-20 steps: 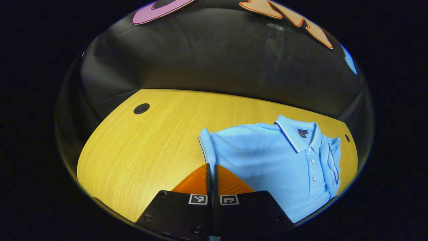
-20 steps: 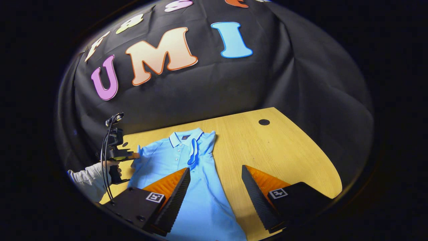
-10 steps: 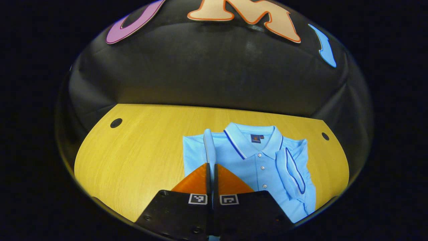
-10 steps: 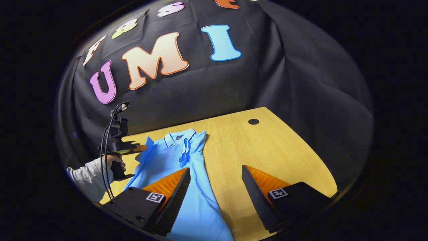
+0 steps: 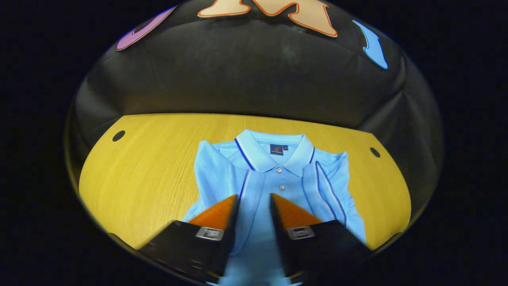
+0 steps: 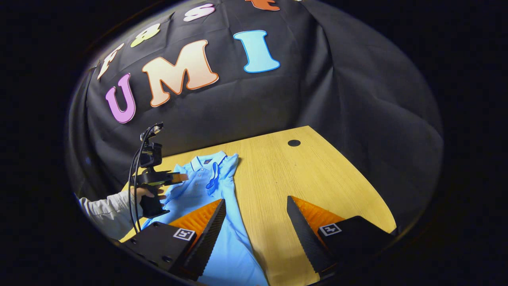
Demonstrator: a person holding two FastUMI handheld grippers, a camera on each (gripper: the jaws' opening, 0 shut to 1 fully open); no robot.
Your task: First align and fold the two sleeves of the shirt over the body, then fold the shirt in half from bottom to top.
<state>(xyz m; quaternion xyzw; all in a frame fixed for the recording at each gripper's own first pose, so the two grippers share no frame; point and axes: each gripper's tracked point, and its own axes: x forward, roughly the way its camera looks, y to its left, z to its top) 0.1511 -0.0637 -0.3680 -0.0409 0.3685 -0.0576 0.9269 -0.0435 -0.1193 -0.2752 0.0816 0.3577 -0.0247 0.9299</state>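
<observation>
A light blue polo shirt (image 5: 278, 180) lies flat on the wooden table (image 5: 139, 171), collar towards the wall. Its left sleeve (image 5: 222, 176) and right sleeve (image 5: 323, 186) both lie folded over the body. My left gripper (image 5: 254, 195) hovers open above the chest, just below the collar, with nothing between its fingers. In the right gripper view the shirt (image 6: 206, 186) lies at left, and the left gripper (image 6: 183, 177), held by a hand (image 6: 146, 192), sits over its left shoulder. My right gripper (image 6: 255, 199) is open above the shirt's right lower edge and holds nothing.
The table (image 6: 309, 174) has bare wood to the right of the shirt. Round cable holes sit near the back corners (image 5: 118, 136) (image 5: 374, 152) (image 6: 294, 143). The black cloth wall rises right behind the table. A grey sleeve (image 6: 103, 212) reaches in from the left.
My left gripper, shut on the left sleeve, swung it over the body, then opened and let it go. The right gripper stayed open and barely shifted.
</observation>
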